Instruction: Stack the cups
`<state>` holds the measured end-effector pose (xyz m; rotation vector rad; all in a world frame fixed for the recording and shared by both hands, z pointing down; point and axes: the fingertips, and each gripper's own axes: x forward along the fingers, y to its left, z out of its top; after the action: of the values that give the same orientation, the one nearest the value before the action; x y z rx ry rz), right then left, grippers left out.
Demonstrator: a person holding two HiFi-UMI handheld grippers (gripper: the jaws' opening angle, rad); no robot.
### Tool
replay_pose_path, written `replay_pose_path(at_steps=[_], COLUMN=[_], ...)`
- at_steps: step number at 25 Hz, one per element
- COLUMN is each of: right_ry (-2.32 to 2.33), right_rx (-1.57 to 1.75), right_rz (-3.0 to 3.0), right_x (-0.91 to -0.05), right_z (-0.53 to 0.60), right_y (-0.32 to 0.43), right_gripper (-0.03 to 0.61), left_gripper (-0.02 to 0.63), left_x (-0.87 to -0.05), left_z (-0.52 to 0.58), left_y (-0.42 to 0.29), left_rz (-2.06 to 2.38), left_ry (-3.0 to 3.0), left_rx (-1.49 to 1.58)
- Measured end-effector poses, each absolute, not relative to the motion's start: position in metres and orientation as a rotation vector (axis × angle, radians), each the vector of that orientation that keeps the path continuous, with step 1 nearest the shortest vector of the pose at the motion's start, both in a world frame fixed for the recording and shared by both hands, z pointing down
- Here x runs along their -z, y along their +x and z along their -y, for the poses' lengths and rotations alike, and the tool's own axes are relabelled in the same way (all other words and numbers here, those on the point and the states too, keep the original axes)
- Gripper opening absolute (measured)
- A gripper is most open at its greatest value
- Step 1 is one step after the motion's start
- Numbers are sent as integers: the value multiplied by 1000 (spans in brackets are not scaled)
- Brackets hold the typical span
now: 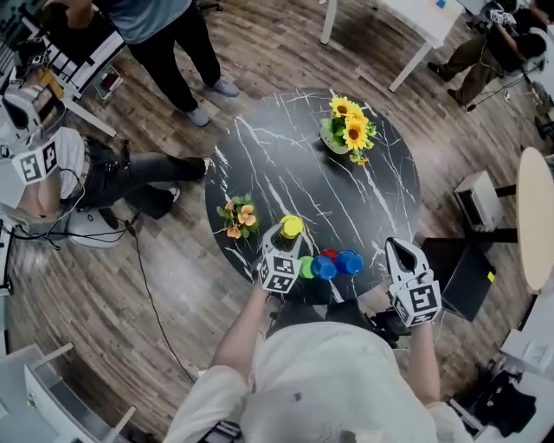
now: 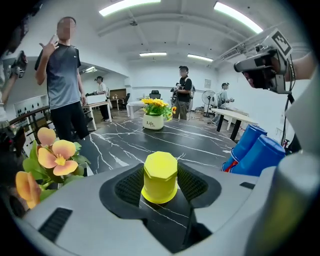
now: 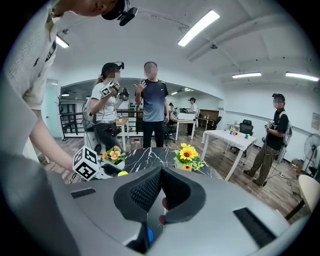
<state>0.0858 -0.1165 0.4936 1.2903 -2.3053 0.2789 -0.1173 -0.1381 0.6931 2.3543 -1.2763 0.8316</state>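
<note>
Indoor, bright and even: ceiling strip lights (image 2: 131, 6) burn out to plain white in both gripper views, and what shadows there are stay soft. Both gripper views are fisheye, with straight lines bowing toward the rim and the corners gone black; whatever sits closest to the lens is soft, while the yellow cup (image 2: 160, 176) reads sharp and evenly lit. Head view is flatter and slightly soft overall, the black marble table (image 1: 286, 164) carrying only a faint sheen, the wooden floor (image 1: 173, 285) dimmer toward the frame edges.
</note>
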Motion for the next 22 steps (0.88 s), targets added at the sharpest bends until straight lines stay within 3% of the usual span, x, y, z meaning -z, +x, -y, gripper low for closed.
replay_pose_path(at_steps=[22], right_ry=[1246], right_rx=[-189], right_rz=[2414], right_x=[-473], right_z=[85], right_y=[88], right_gripper=[9], left_gripper=[229], left_x=[-590], left_z=[82], left_y=[-116], left_rz=[1411], left_ry=[2421], left_rx=[-689])
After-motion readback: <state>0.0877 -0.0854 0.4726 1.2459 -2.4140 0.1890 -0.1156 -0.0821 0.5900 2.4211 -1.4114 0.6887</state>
